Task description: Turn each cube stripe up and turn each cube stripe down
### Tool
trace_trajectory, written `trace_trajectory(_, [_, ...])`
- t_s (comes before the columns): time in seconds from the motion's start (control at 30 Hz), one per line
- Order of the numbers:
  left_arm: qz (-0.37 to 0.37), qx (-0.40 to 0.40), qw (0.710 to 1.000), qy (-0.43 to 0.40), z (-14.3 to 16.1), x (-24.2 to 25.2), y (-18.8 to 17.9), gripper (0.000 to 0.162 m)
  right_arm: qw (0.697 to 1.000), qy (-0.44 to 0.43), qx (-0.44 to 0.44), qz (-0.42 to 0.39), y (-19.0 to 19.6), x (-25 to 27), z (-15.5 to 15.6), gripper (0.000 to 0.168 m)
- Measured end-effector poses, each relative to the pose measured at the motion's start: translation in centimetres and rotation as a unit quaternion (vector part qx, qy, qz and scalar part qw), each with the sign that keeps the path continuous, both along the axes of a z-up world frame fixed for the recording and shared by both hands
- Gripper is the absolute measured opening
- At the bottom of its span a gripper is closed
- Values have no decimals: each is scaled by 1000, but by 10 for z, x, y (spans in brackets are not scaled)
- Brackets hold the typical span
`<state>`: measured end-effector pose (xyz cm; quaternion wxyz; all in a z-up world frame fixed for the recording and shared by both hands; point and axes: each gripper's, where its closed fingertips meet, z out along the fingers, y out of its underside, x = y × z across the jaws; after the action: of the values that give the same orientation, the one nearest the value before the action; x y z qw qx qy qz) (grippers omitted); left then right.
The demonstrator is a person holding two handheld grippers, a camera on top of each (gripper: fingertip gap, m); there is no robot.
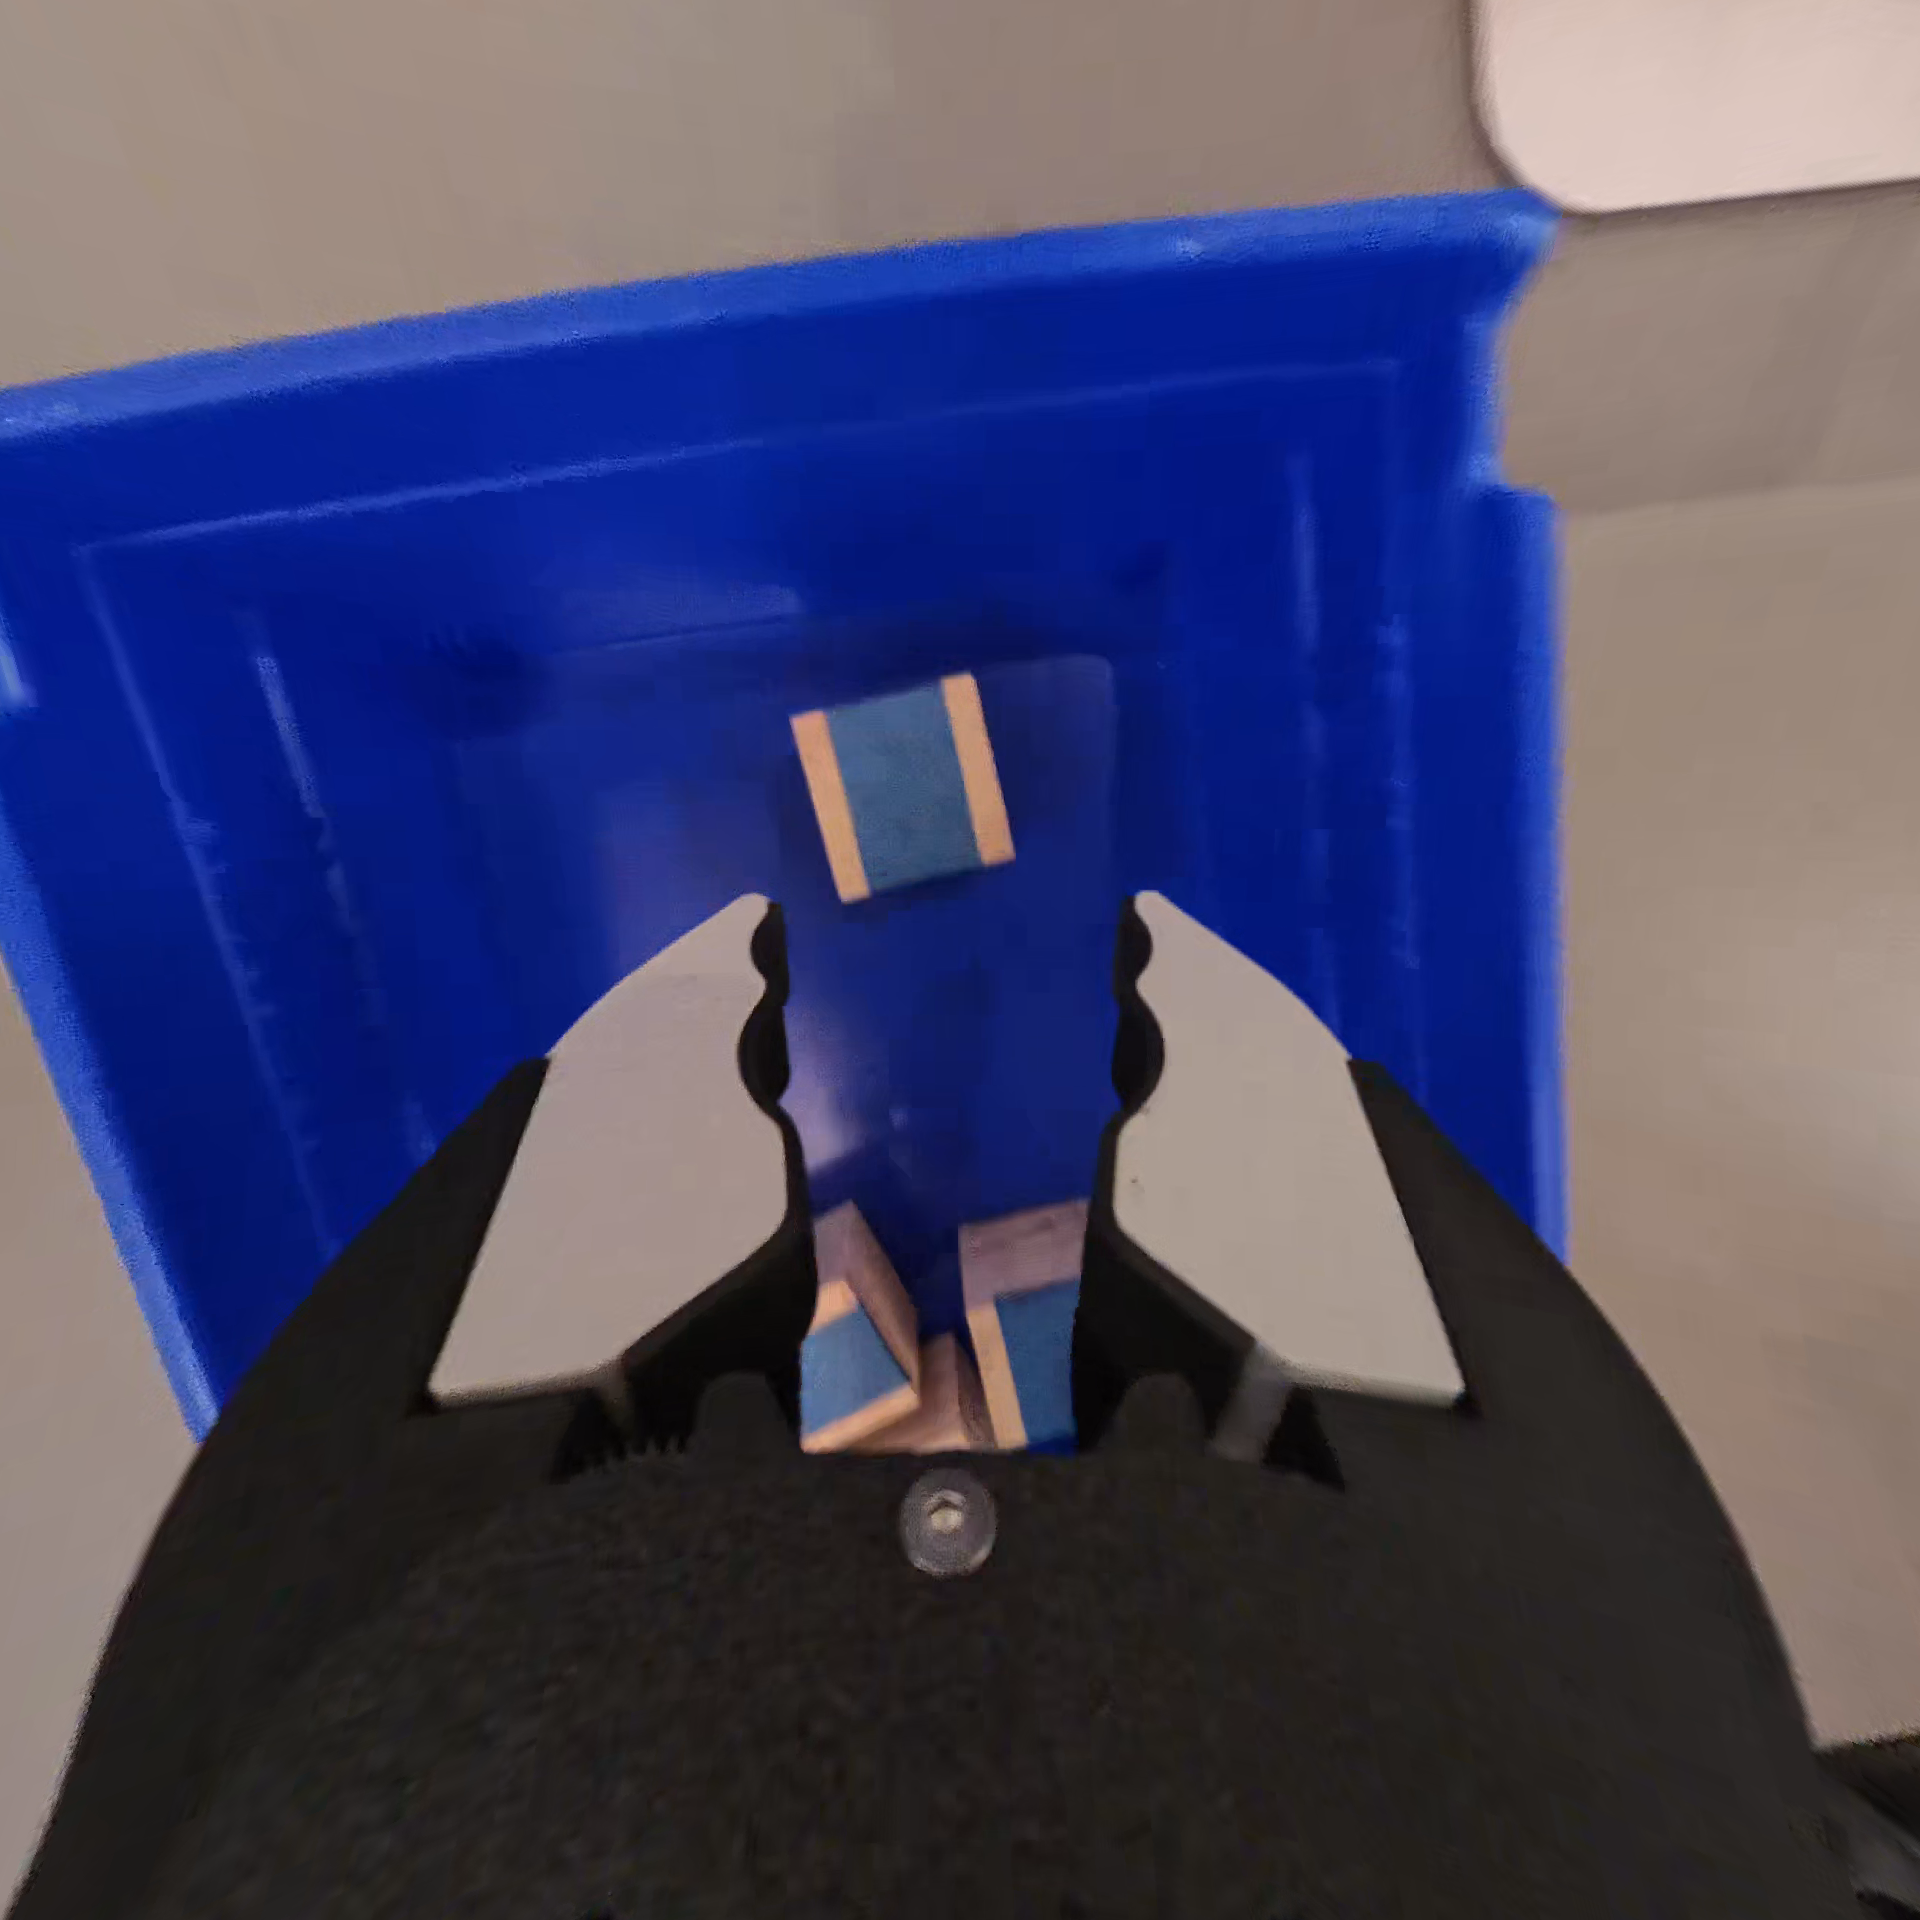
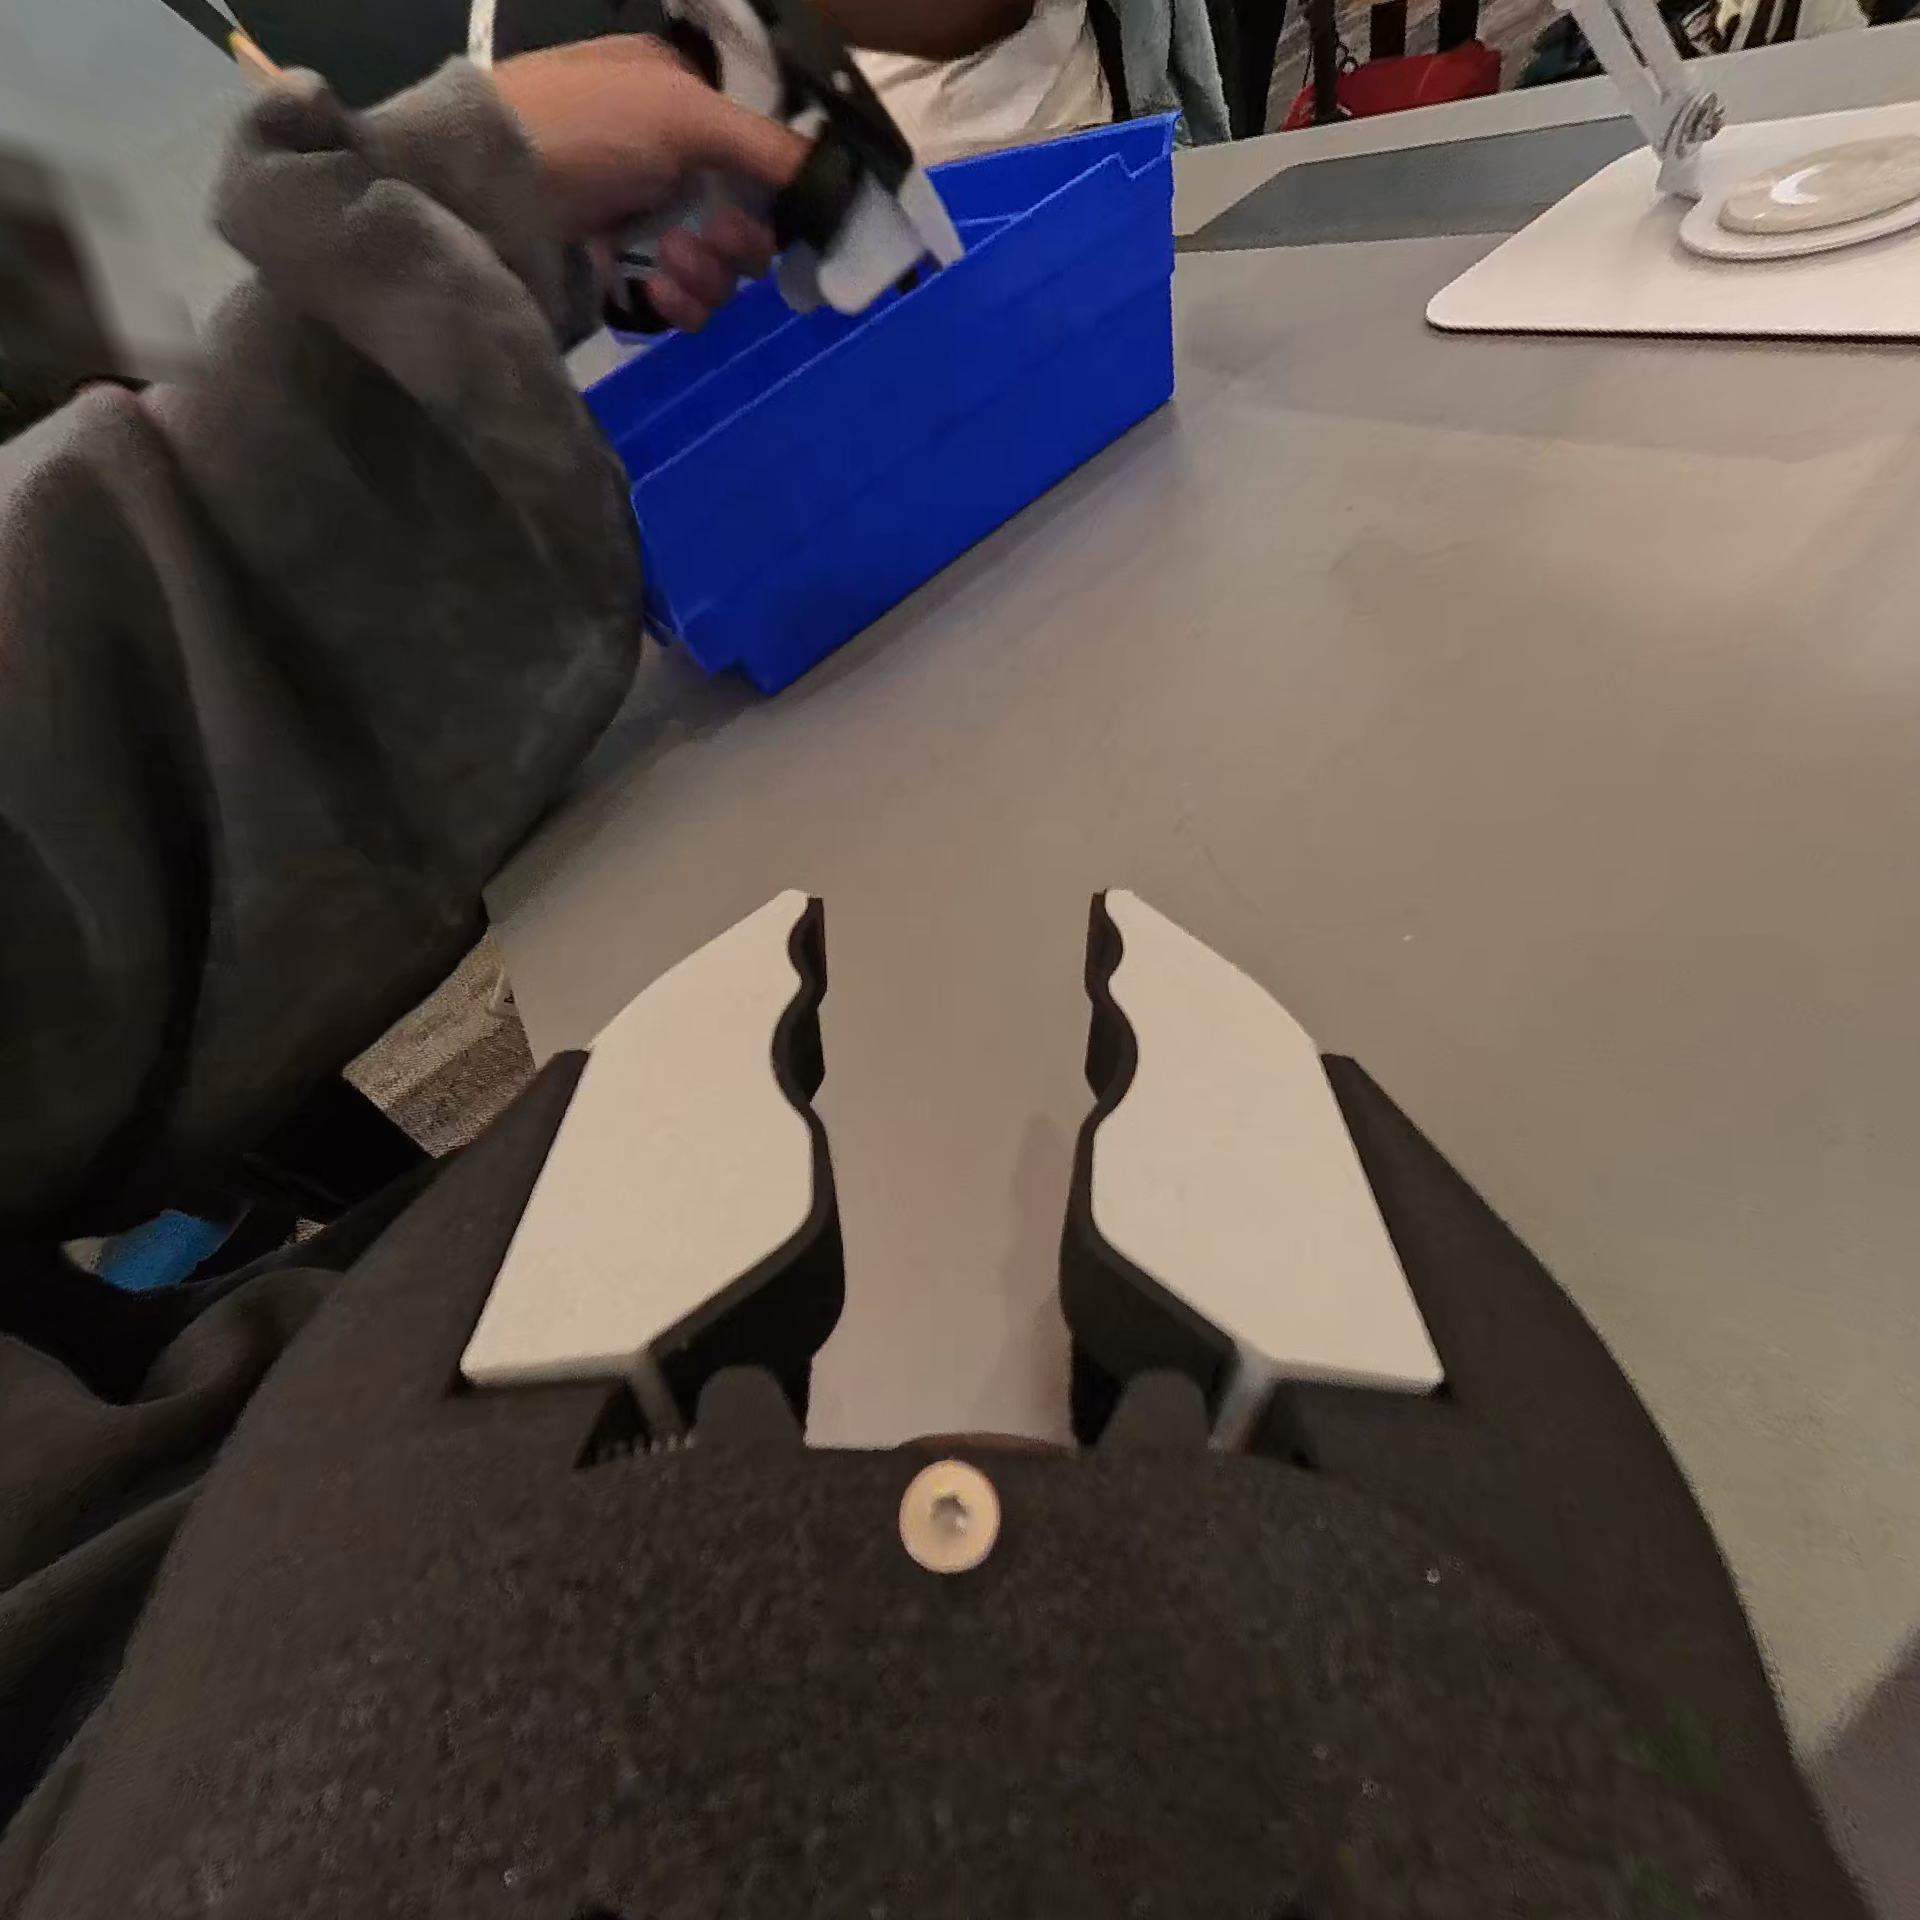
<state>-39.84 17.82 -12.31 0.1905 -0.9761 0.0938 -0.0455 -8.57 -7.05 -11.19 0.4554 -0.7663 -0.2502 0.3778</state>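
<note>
A blue bin holds wooden cubes with blue stripes. One cube lies on the bin floor with its blue stripe facing up, just beyond my left gripper, which is open and empty above the bin. Two more cubes, one on the left and one on the right, lie near the gripper's base, partly hidden by the fingers. My right gripper is open and empty over the grey table, away from the bin. The left gripper also shows in the right wrist view, held by a hand over the bin.
A white flat pad with a white stand on it sits at the table's far right; it also shows in the left wrist view. A grey sleeve fills the left side.
</note>
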Motion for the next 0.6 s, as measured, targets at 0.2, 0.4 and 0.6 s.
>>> trace_trajectory(0.2, [54,-66,996,-14,-42,-4,28,63,1000,8,-8,9,-3,-1,0,47])
trace_trajectory(0.4, [48,-60,996,40,-40,-19,30,45,1000,-1,-9,13,-5,0,-1,47])
trace_trajectory(0.6, [-5,30,994,-101,27,8,0,45,1000,12,-18,7,-1,6,-2,46])
